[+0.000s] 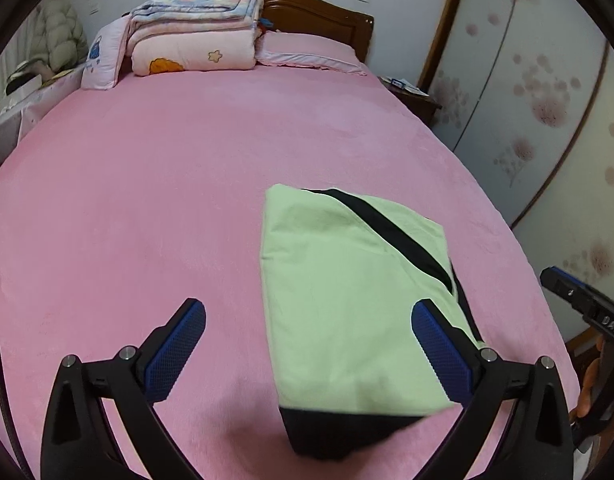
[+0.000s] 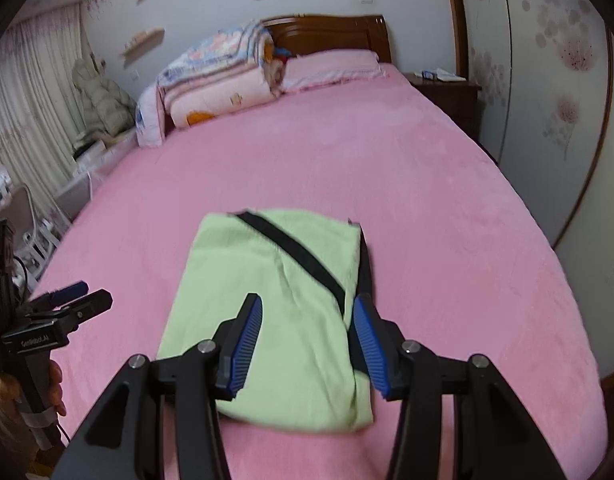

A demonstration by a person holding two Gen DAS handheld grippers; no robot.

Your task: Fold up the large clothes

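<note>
Your light green cotton garment with the black stripe and black hem (image 1: 347,292) lies folded into a compact rectangle on the pink plush bedspread (image 1: 147,200), on the near half of the bed, well away from the stack of folded quilts (image 1: 195,36) at the headboard. Your left gripper (image 1: 309,344) is released, spread wide above it, holding nothing. Your right gripper (image 2: 309,344) is also released, partly spread, pads clear of the cloth. The fold looks finished; at most some smoothing is left.
</note>
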